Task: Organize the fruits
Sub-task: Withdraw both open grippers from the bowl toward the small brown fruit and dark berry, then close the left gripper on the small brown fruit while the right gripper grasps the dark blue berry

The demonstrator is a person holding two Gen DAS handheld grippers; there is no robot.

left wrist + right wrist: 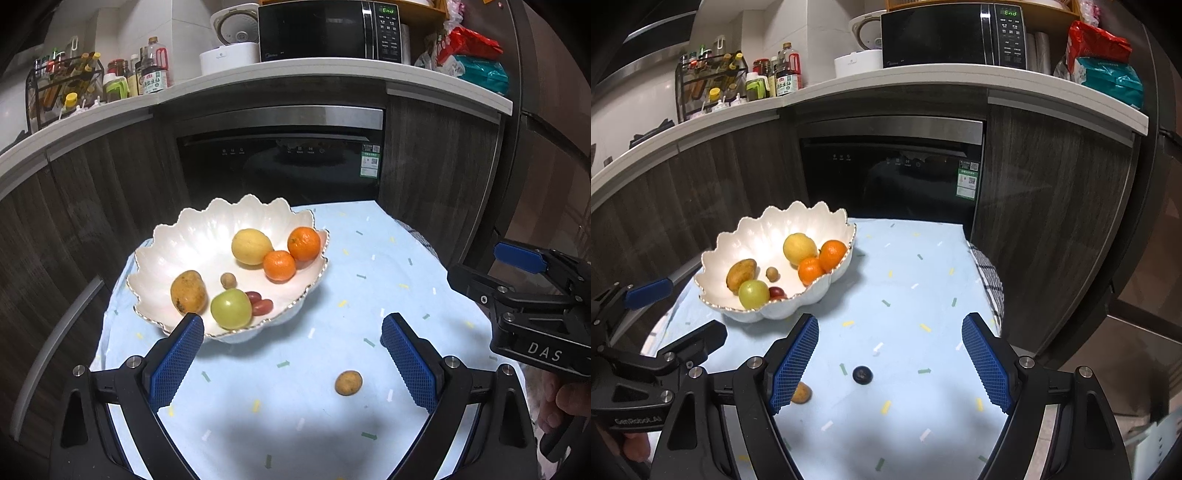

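A white scalloped bowl (177,251) (753,236) stands on the pale blue cloth (351,280) (908,280). It holds a mango (188,291), a green apple (231,308), a yellow lemon (251,245), two oranges (279,265), a small brown fruit and red grapes. A small brown fruit (348,383) (802,393) lies loose on the cloth between the left gripper's fingers. A dark blue berry (862,375) lies between the right gripper's fingers. My left gripper (291,325) is open, nothing in it. My right gripper (890,325) is open and empty too.
The cloth covers a small table that ends close to dark cabinets and a built-in oven (280,155). A checked towel (988,280) hangs at the table's right edge. On the counter above are a microwave (325,31), bottles and bags.
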